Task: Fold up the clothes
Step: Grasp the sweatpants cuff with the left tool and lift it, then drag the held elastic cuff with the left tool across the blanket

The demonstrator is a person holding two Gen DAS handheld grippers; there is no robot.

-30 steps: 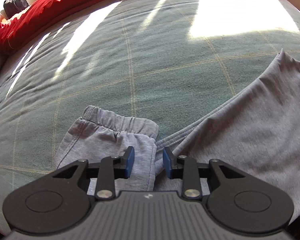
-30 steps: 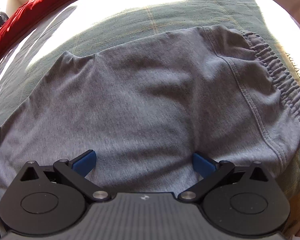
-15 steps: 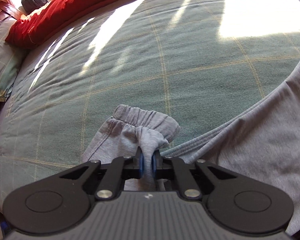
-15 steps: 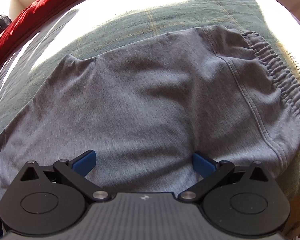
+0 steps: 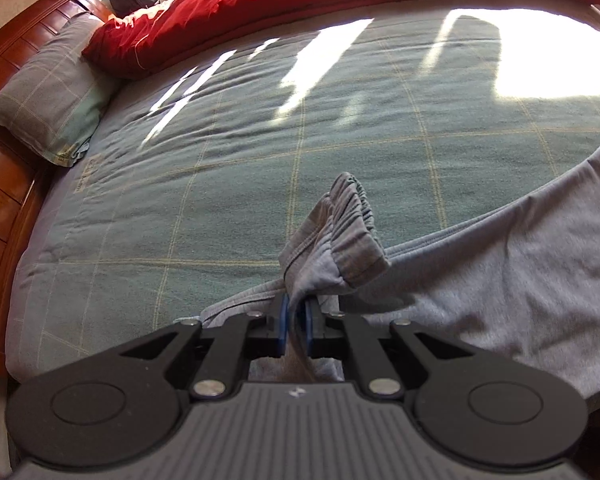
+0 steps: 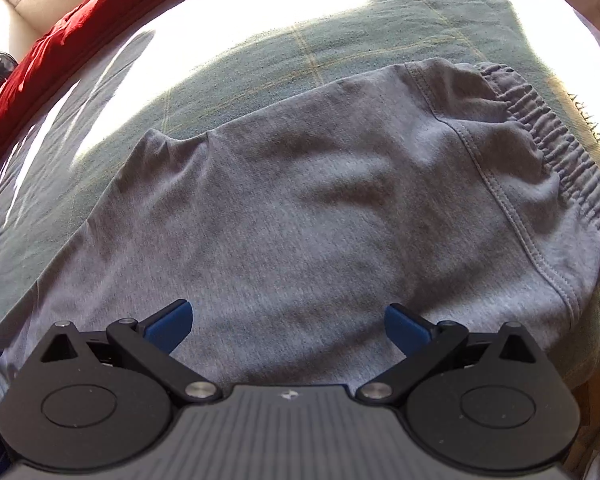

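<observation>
We look from just behind the left gripper (image 5: 296,320), angled steeply down and forward along its fingers, across the bed (image 5: 228,184) toward the red blanket (image 5: 300,4) and wooden headboard (image 5: 8,128) at far left; from behind the right gripper (image 6: 288,326) we sit close above the grey trousers (image 6: 320,208), facing down toward the waistband (image 6: 556,140); both views share the trousers, the bed and the red blanket.
</observation>
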